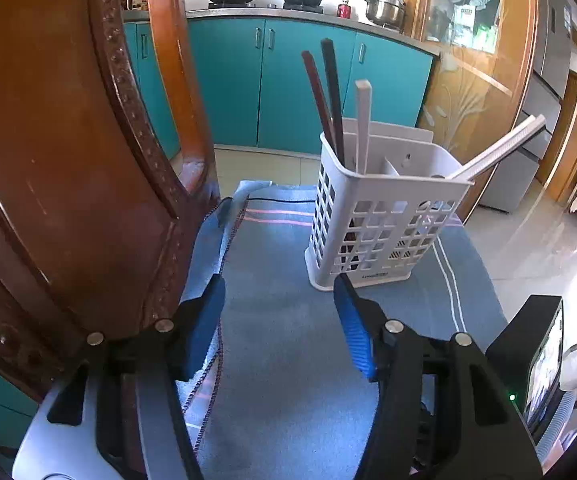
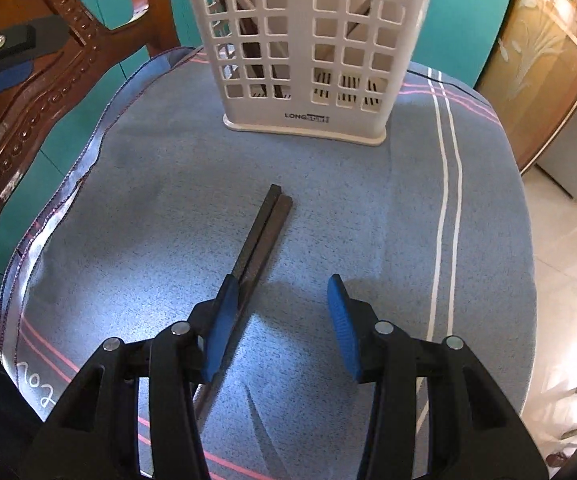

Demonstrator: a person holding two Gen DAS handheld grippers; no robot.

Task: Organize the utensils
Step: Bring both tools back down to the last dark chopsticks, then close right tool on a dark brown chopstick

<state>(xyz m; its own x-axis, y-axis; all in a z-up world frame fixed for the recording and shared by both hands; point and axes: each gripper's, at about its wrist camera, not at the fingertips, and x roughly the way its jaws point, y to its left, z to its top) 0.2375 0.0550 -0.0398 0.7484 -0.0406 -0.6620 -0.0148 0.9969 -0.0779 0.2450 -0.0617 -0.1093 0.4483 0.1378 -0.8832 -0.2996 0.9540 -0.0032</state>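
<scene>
Right tool (image 2: 280, 320) gapes over dark chopsticks (image 2: 262, 232), near the cloth (image 2: 368, 200) edge

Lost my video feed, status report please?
Both grippers open, empty: left gripper, right gripper. Dark chopsticks flat on cloth, right pad alongside. Holder ahead, path clear.

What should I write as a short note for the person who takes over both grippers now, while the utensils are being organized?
Left gripper: open, empty, over the blue cloth in front of the white holder.
Right gripper: open, low over the dark chopstick pair; its left pad is at the pair's side, no grip yet.
Done: two dark chopsticks and a pale one stand in the holder's left compartment; a white pair leans out of the right one.
Left: grasp the dark pair lying on the cloth and put it into the holder.
</scene>
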